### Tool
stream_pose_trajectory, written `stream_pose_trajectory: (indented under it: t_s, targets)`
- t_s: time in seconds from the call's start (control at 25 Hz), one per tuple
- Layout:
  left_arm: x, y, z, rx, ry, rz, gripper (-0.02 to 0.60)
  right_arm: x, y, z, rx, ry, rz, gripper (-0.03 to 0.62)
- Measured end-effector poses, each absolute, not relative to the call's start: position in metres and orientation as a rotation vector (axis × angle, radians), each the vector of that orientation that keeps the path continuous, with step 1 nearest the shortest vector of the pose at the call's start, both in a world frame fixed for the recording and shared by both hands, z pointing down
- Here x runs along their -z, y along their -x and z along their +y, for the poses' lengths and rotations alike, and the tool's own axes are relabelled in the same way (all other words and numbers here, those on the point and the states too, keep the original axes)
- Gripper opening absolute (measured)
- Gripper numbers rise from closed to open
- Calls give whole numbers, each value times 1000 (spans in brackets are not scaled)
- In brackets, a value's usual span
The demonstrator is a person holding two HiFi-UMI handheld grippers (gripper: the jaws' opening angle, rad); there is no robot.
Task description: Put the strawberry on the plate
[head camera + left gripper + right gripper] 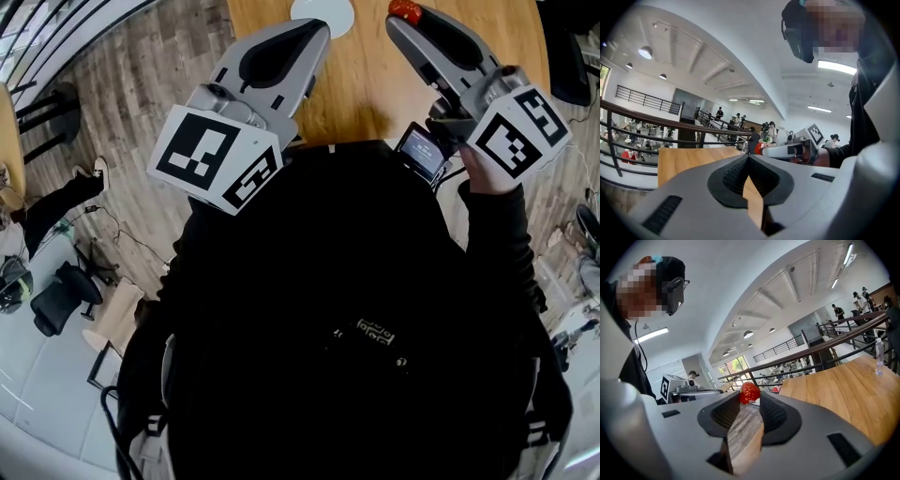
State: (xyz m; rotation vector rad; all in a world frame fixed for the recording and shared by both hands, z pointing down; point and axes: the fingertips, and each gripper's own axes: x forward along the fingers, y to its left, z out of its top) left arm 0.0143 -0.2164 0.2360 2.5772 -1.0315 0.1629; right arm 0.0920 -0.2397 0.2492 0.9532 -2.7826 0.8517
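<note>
Grips the strawberry (749, 393) right at the tips of the right claw (750, 397), pads closed on the red fruit, seemingly lifted clear of the wooden table (375, 80). Carries the left claw (314, 33) closed with nothing between its tips, hovering close beside the white plate (322, 14) at the far edge of the head view. Puts the pick-up down as done, judging by that firm pinch. Leaves the delivery: a short sideways carry towards the plate, just left of the fruit, then a lowering and a release. Calls for a gentle set-down, lest the berry roll off the rim.
</note>
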Motion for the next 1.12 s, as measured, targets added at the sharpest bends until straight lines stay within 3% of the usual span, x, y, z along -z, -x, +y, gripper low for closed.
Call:
stream_pose_trajectory:
  t_s: [0.32,1.12]
  targets:
    - [-252,43,-230,-148,-2578,-1041,-2,-262,-15,-265,-813,-878,-2791,143]
    - [-276,61,-210,-113,-2487,-1095,-2,-300,15,-294,-801,-724,-2735,143]
